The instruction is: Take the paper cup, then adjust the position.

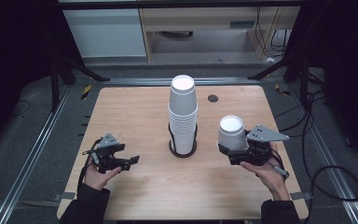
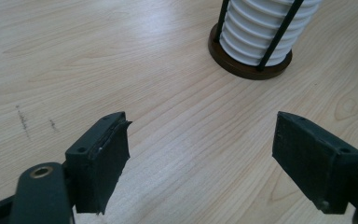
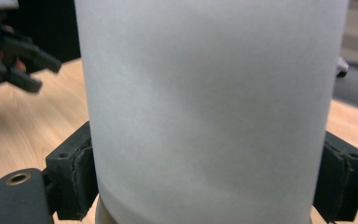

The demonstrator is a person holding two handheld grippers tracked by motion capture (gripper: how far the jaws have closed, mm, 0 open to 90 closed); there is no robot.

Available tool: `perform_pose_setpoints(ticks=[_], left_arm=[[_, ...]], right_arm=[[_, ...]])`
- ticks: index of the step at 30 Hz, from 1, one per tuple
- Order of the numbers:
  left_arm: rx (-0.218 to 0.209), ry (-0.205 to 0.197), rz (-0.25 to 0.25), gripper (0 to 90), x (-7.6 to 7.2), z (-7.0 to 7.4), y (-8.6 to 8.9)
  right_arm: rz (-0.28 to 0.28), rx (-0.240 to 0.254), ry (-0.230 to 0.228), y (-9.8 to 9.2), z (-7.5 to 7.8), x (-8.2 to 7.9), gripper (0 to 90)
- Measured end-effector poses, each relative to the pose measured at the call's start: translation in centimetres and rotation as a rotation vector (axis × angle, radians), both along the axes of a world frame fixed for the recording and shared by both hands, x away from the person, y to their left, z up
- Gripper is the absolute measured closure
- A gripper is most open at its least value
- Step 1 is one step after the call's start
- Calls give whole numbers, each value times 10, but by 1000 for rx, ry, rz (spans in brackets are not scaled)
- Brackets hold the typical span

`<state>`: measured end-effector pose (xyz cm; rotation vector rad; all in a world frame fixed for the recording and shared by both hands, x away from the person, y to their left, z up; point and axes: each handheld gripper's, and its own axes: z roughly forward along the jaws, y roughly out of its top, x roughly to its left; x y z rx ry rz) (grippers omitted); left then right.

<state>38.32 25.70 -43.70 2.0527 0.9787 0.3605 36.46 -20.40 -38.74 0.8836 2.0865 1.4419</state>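
On the right side of the light wooden worktop (image 1: 135,112), the right gripper (image 1: 230,150) is clamped around a single white paper cup (image 1: 231,132) that stands upside down, wide rim lowest and flat bottom on top; in the right gripper view its two black pads press against opposite sides of the cup's wall (image 3: 209,107). This cup sits well to the right of a tall stack of white paper cups (image 1: 183,114), also upside down, which rises from a round dark brown holder with thin black upright rods (image 1: 182,148) near the middle of the worktop. On the near left, the left gripper (image 1: 129,161) is held low over the bare wood, pointing right toward the holder, its jaws standing apart with nothing between them; in the left gripper view the stack (image 2: 265,28) and its holder (image 2: 242,63) lie ahead of it, well apart.
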Motion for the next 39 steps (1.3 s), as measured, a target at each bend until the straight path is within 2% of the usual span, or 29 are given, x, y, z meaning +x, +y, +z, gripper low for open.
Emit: perform_pose_setpoints(ticks=[4, 13, 17, 22, 27, 34, 39], left_arm=[[-1, 5, -20, 176, -1, 1, -3], [2, 9, -65, 163, -4, 3, -12], [-6, 11, -77, 163, -6, 4, -14], [-14, 3, -118, 162, -10, 9, -20], [-13, -3, -145, 160, -13, 13, -25], [-4, 0, -193, 159, -19, 16, -36], [-21, 1, -237, 159, -23, 21, -40]], right_arm=[[33, -4, 13, 4, -4, -1, 131], [138, -48, 28, 20, -12, -5, 131], [184, -86, 40, 29, -18, -6, 130], [246, -115, 53, 42, -23, -7, 130], [309, -172, 70, 61, -33, -7, 130], [368, -198, 85, 79, -41, -7, 130], [399, -210, 100, 90, -45, -4, 130]])
